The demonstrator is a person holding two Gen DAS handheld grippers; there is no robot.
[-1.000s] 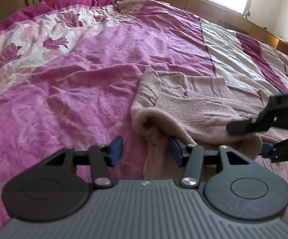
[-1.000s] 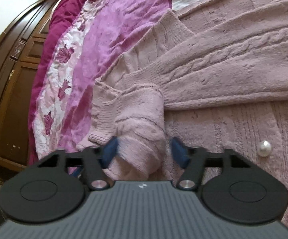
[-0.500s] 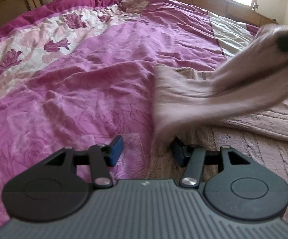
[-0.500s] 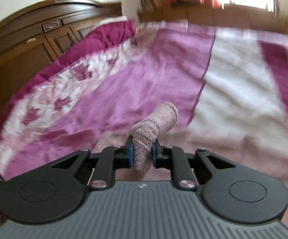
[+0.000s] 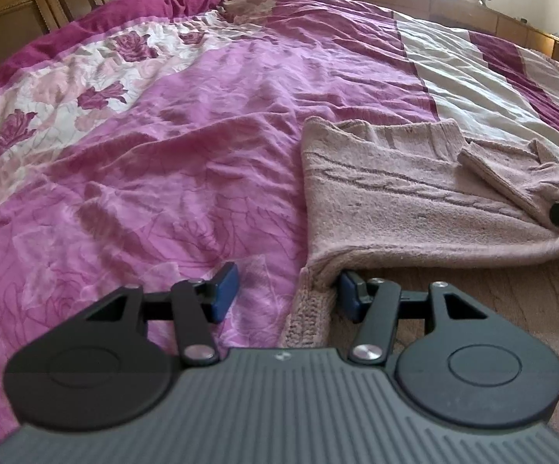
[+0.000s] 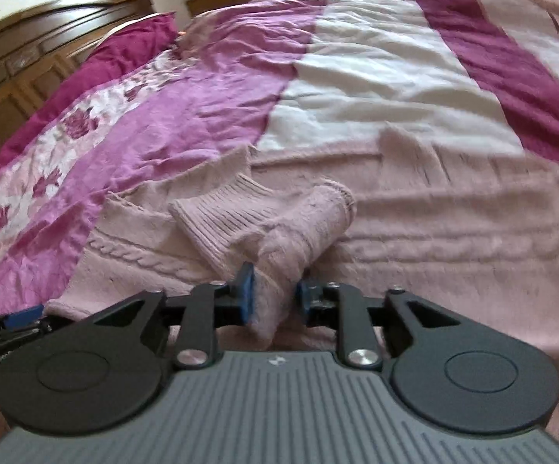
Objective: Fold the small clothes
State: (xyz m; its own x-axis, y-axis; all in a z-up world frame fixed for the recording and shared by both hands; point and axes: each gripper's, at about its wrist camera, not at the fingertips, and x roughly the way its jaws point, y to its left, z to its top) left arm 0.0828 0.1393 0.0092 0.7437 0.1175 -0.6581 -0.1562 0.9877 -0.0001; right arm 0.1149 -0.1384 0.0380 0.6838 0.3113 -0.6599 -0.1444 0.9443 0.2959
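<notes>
Now the pink cardigan [image 5: 414, 197] lies folded on the bedspread [image 5: 202, 147].

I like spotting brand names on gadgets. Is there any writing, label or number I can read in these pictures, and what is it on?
Left gripper, side of its arm in the right wrist view: small white lettering, starting like "Ge", too blurred to read.
Left gripper, ribbed body: tiny white emblem, no letters.
Bedspread and sweater: no text.
</notes>
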